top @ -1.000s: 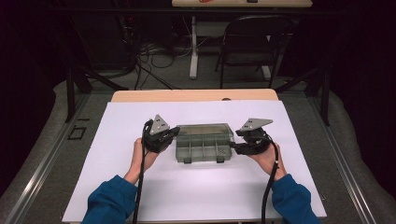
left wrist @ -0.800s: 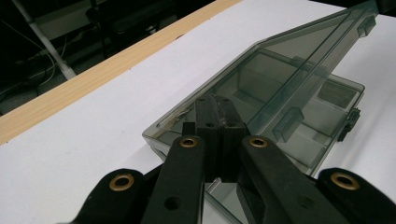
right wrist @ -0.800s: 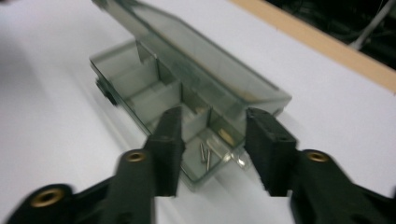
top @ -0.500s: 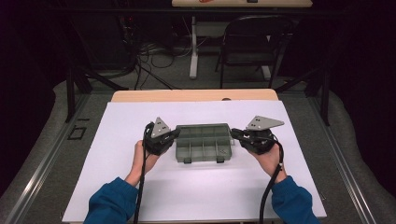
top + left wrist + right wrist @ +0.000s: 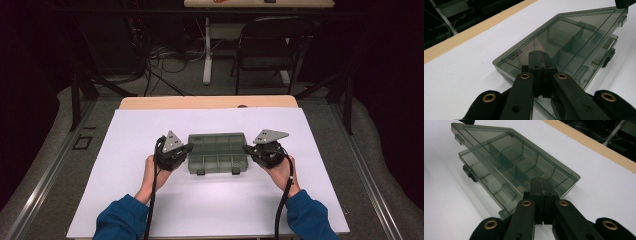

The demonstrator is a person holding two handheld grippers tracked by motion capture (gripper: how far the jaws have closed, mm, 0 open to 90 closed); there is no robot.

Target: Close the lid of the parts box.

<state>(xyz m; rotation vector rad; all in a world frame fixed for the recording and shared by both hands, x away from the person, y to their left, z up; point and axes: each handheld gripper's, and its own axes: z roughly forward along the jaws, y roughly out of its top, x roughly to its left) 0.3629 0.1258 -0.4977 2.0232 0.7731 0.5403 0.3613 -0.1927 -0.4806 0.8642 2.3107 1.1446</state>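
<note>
Your left tool (image 5: 188, 148) has its jaws pressed together with nothing between them, their tips over the left end of the clear grey box (image 5: 218, 152). Your right tool (image 5: 246, 148) has just been closing and now stands pressed together too, tips at the box's right end. The box lies mid-counter (image 5: 125, 150) on the white sheet, its lid raised a little above the base along the latch side.

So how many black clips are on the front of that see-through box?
2: one clip toward the left end of the box's near edge, the other clip toward the right end. None seem hidden.
</note>
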